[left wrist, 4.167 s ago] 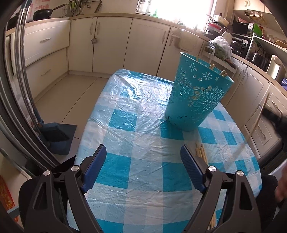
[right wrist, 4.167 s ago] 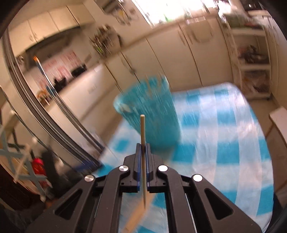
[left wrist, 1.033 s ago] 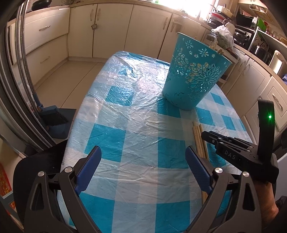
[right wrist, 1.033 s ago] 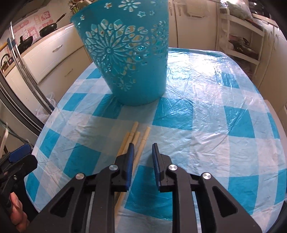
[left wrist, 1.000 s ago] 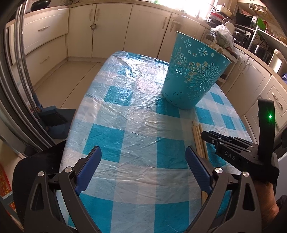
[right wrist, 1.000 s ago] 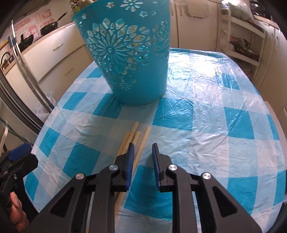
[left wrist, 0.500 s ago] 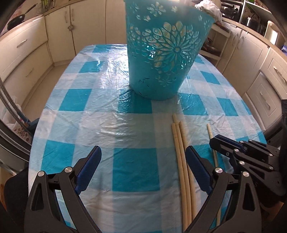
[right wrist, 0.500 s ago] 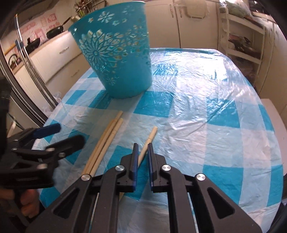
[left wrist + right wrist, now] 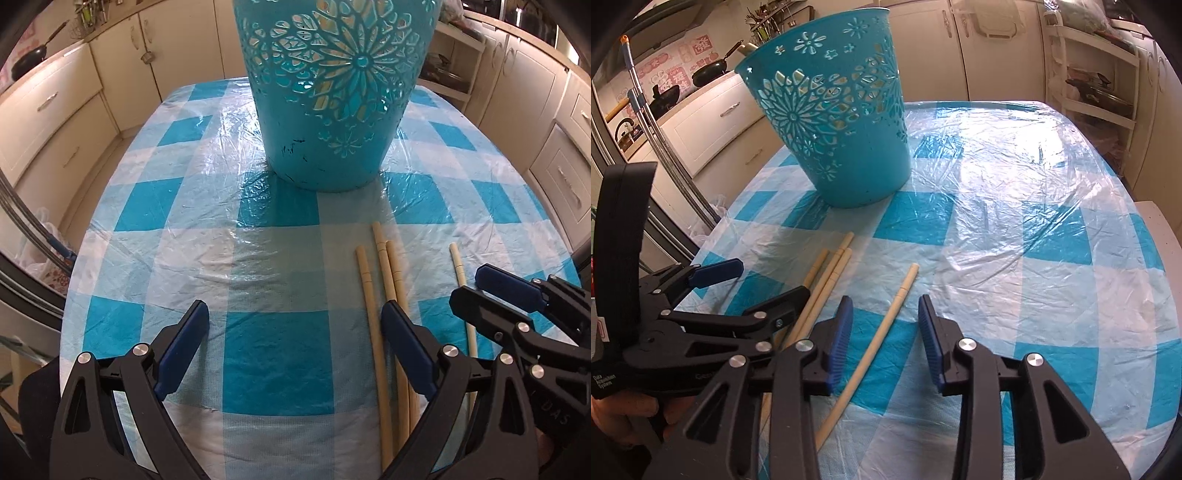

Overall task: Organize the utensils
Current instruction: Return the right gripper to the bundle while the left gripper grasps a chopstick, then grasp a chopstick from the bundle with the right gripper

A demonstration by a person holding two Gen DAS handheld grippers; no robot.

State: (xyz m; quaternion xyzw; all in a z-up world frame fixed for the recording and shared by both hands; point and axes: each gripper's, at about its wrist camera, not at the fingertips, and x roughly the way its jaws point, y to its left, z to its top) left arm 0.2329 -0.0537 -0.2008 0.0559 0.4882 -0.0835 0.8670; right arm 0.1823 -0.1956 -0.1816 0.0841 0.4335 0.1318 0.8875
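Observation:
A turquoise cut-out basket (image 9: 332, 92) (image 9: 834, 110) stands upright on the checked table, with sticks showing through its holes. Three pale chopsticks (image 9: 365, 280) (image 9: 831, 273) lie side by side in front of it. A single chopstick (image 9: 460, 269) (image 9: 886, 325) lies apart to their right. My left gripper (image 9: 293, 325) (image 9: 768, 282) is open low over the table, its right finger over the three chopsticks. My right gripper (image 9: 885, 308) (image 9: 471, 290) straddles the single chopstick; its jaws are opening and the pads stand clear of it.
The table (image 9: 273, 354) wears a blue-and-white cloth under crinkled clear plastic. Cream kitchen cabinets (image 9: 55, 110) ring it. Metal mop handles (image 9: 653, 122) lean at the left edge, and an open shelf rack (image 9: 1089, 85) stands at the far right.
The left gripper swung in toward the basket and chopsticks. The right gripper's jaws narrowed, then widened, and one chopstick now lies apart from the other three.

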